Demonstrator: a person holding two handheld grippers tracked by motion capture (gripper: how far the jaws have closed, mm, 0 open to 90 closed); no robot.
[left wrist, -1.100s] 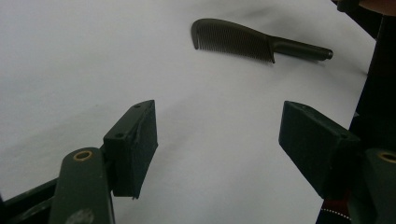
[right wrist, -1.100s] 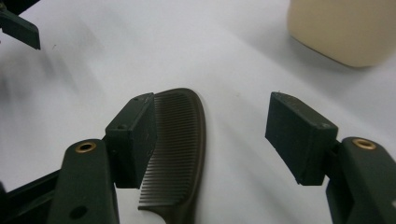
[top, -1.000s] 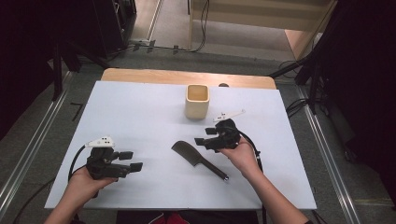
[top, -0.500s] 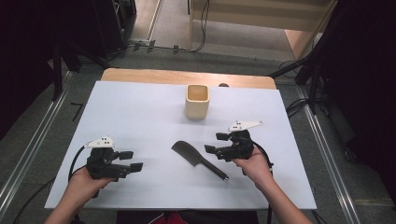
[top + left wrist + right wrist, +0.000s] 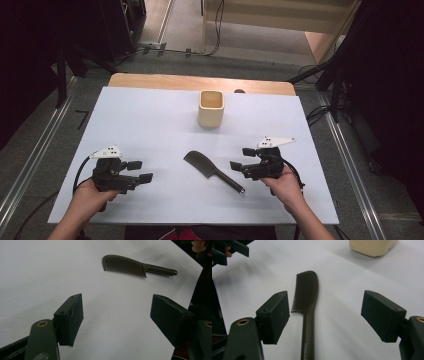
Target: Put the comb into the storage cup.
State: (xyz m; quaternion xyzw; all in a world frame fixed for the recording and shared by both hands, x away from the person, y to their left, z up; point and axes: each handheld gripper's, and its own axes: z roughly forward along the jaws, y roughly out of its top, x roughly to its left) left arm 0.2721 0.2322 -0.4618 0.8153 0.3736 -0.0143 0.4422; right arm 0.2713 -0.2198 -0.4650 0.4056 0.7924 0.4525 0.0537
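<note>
Dark plastic comb with handle (image 5: 212, 171) flat on white table (image 5: 150, 125), between both grippers, untouched. Right gripper (image 5: 240, 160) beside handle end, jaws just opening, wide, nothing between. Left gripper (image 5: 141, 171) wide, empty, well apart. Grasp and any move toward cream square cup (image 5: 211, 108) likely remain.

free: table (image 5: 150, 120) left and centre | obstacles: cup (image 5: 211, 108), comb (image 5: 212, 171)
</note>
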